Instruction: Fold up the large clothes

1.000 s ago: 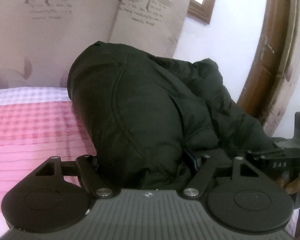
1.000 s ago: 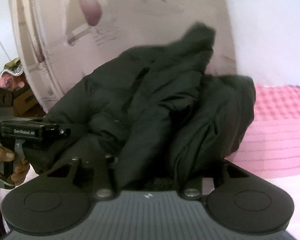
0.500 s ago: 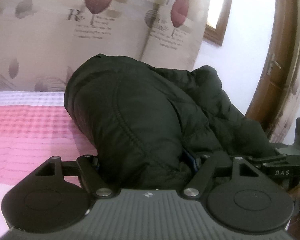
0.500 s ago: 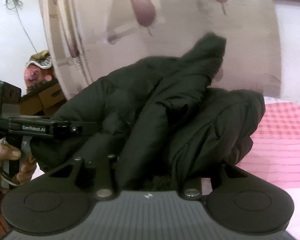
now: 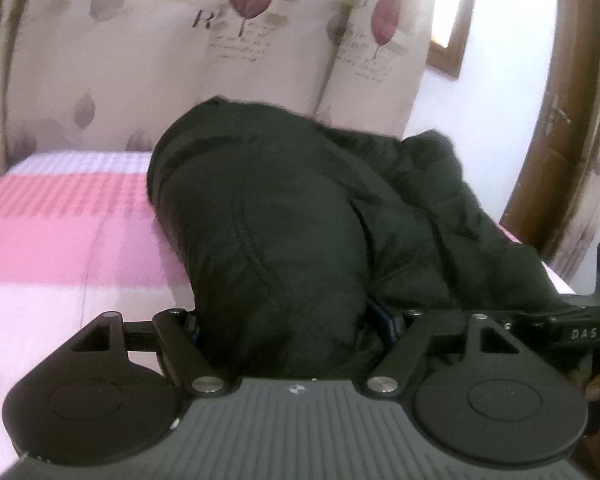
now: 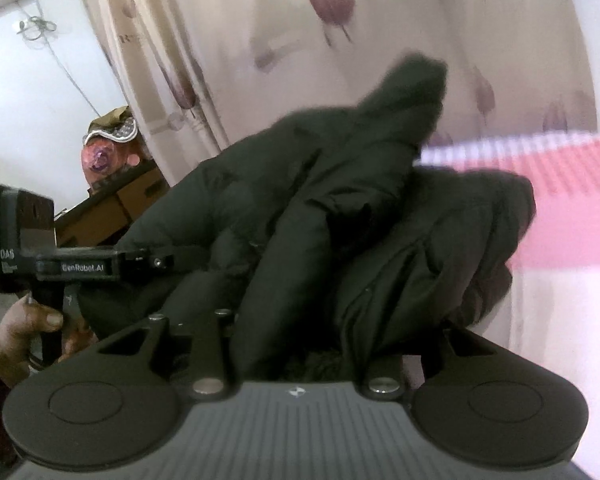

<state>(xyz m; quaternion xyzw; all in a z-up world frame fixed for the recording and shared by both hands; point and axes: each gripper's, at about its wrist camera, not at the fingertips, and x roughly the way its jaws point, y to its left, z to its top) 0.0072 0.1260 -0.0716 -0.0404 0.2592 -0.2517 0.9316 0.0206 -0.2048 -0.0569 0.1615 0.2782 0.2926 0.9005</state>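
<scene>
Both hand-held grippers clamped on the dark puffer jacket (image 5: pixel 284 240) — left hand-held gripper (image 5: pixel 288 320), right hand-held gripper (image 6: pixel 300 340) — bunched ahead of them, probably above the bed (image 5: pixel 60 240). Mid-carry step; next: lay flat, spread.

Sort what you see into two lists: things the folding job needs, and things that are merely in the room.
Needed:
jacket
left tool
right tool
bed

Merely there:
curtain
door
window frame
cardboard box
</scene>
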